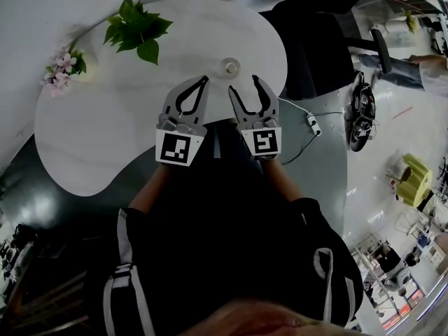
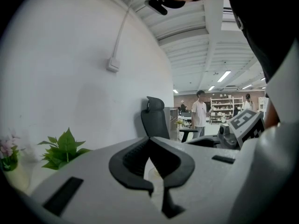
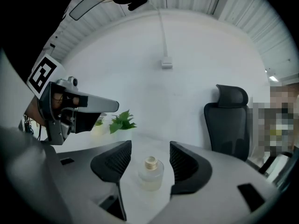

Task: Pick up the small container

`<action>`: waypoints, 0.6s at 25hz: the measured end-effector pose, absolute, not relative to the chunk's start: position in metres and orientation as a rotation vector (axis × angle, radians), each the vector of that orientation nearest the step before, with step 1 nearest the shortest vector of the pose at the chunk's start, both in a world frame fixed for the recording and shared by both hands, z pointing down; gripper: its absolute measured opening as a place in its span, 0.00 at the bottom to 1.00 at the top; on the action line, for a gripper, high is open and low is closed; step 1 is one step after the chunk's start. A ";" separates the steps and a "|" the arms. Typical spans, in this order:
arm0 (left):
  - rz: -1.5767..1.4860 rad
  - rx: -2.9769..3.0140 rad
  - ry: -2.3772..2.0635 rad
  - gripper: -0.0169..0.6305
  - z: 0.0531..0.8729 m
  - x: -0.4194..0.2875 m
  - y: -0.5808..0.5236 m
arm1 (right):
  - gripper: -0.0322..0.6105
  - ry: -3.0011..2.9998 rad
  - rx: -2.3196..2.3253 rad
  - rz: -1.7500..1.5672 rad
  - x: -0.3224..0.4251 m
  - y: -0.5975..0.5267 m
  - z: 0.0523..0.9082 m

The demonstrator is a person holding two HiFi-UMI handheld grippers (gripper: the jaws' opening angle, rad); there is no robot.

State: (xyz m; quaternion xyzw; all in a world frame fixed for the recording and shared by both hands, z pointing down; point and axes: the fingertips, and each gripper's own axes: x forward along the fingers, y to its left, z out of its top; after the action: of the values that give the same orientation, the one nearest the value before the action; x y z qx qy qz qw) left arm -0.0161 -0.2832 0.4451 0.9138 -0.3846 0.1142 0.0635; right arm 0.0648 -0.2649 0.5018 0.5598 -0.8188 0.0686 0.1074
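Note:
The small container [image 1: 230,66], a clear round bottle with a pale cap, stands on the white table [image 1: 105,131] near its far right edge. In the right gripper view the small container [image 3: 150,173] stands between the jaws of my right gripper [image 3: 150,155], which is open, with a gap to each pad. From the head view my right gripper [image 1: 244,87] sits just short of the bottle. Beside it on the left, my left gripper [image 1: 204,81] is shut and holds nothing; in its own view the tips of the left gripper [image 2: 149,141] meet.
A green leafy plant [image 1: 135,28] and pink flowers [image 1: 61,67] stand at the table's far left. A black office chair [image 3: 232,120] is beyond the table's right end. A cable with a plug block [image 1: 311,123] lies on the floor. A person [image 2: 199,113] stands far behind.

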 end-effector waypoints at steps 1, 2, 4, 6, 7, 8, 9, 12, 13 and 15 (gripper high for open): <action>0.346 2.759 -1.168 0.04 0.448 -0.015 -0.285 | 0.45 -2.410 1.628 0.227 0.064 -0.266 0.509; 0.344 2.755 -1.173 0.04 0.450 -0.014 -0.287 | 0.46 -2.417 1.614 0.237 0.065 -0.267 0.515; 0.341 2.738 -1.179 0.04 0.456 -0.012 -0.289 | 0.47 -2.431 1.593 0.236 0.065 -0.270 0.527; 0.356 2.724 -1.179 0.04 0.465 -0.010 -0.290 | 0.48 -2.434 1.571 0.238 0.066 -0.273 0.537; 0.364 2.718 -1.179 0.04 0.469 -0.009 -0.290 | 0.49 -2.434 1.560 0.242 0.066 -0.275 0.542; 0.371 2.710 -1.179 0.04 0.473 -0.008 -0.290 | 0.49 -2.435 1.551 0.248 0.066 -0.276 0.546; 0.378 2.700 -1.178 0.04 0.478 -0.007 -0.289 | 0.50 -2.436 1.544 0.255 0.066 -0.278 0.551; 0.410 2.681 -1.170 0.04 0.491 -0.006 -0.289 | 0.51 -2.424 1.517 0.259 0.065 -0.283 0.566; 0.421 2.679 -1.166 0.04 0.495 -0.005 -0.288 | 0.51 -2.413 1.506 0.262 0.065 -0.285 0.571; 0.441 2.671 -1.158 0.04 0.502 -0.004 -0.287 | 0.52 -2.392 1.485 0.267 0.064 -0.287 0.582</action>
State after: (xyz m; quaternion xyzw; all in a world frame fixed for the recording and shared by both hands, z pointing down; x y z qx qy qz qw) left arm -0.0036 -0.2873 0.5016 0.9027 -0.3914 0.1490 0.0986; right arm 0.0639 -0.2866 0.5822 0.5187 -0.8354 0.0934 0.1560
